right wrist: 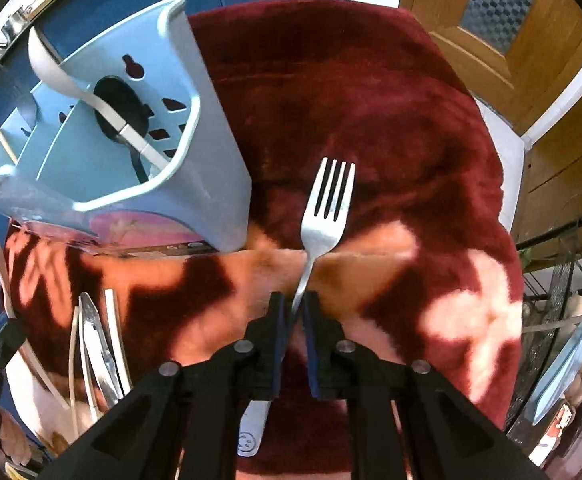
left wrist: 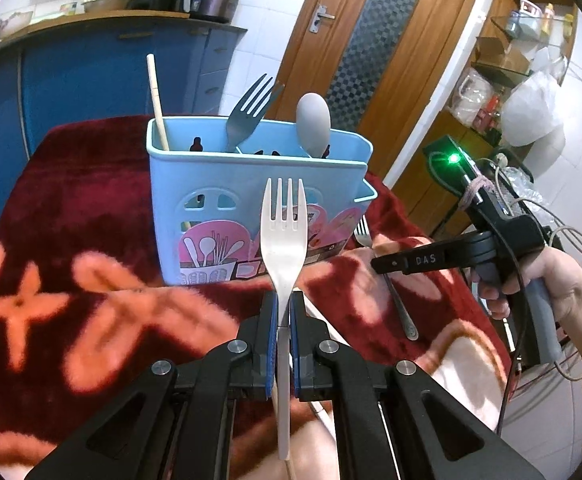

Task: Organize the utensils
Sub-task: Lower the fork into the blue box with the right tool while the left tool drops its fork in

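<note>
A light blue utensil holder (left wrist: 227,200) stands on the red blanket (left wrist: 71,200); it also shows in the right wrist view (right wrist: 211,120). It holds a chopstick (left wrist: 156,100), a grey fork (left wrist: 247,112) and a grey spoon (left wrist: 313,122). My left gripper (left wrist: 284,308) is shut on a white plastic fork (left wrist: 284,236), tines up, in front of the holder. My right gripper (right wrist: 293,308) has its jaws closely around the handle of a metal fork (right wrist: 325,208) lying on the blanket right of the holder; it also shows in the left wrist view (left wrist: 391,264).
Several loose utensils (right wrist: 99,344) lie on the blanket at the lower left of the right wrist view. A wooden door (left wrist: 379,48) and shelves (left wrist: 503,60) stand behind. A blue cabinet (left wrist: 91,72) is at the back left.
</note>
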The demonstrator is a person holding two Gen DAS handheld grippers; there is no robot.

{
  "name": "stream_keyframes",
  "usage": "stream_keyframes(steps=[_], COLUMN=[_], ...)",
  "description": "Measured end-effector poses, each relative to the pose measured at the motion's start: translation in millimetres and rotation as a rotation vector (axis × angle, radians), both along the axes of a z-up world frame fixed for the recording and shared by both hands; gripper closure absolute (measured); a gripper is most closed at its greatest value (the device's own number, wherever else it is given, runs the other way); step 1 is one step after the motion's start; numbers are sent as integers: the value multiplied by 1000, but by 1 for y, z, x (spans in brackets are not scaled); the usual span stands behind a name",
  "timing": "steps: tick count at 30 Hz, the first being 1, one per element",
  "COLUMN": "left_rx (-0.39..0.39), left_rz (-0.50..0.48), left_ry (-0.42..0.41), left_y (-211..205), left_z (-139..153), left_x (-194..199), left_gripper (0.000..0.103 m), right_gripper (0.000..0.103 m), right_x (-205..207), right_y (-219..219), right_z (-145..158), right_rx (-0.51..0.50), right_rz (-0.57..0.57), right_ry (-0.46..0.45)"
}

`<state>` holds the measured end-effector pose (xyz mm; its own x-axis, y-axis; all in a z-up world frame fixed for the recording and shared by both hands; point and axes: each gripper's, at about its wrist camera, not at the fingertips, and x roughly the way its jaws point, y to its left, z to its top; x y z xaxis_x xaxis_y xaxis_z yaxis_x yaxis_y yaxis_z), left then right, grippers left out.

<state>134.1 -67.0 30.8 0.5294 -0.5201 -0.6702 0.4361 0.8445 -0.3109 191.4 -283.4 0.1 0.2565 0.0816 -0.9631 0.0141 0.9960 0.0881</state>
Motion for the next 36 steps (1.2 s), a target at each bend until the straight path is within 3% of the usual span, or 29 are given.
stream_keyframes(steps=[6, 14, 19, 24, 36], left_rx=[-42, -76, -79, -97, -156], left_rz=[20, 40, 83, 148, 314], left_ry=[-39, -135, -225, -276, -443], left_y=[6, 12, 16, 27, 36], left_z=[8, 31, 53, 69, 94], left_x=[-8, -20, -20, -6, 48], left_gripper=[98, 98, 98, 98, 97], right_gripper=[98, 98, 98, 98, 98], right_x=[-22, -87, -113, -114, -60], right_y=[-24, -34, -22, -14, 1], right_z=[3, 28, 54, 79, 111], right_rx=[165, 350, 380, 376, 344], right_rz=[-94, -108, -75, -38, 31], right_ry=[-105, -363, -552, -696, -932])
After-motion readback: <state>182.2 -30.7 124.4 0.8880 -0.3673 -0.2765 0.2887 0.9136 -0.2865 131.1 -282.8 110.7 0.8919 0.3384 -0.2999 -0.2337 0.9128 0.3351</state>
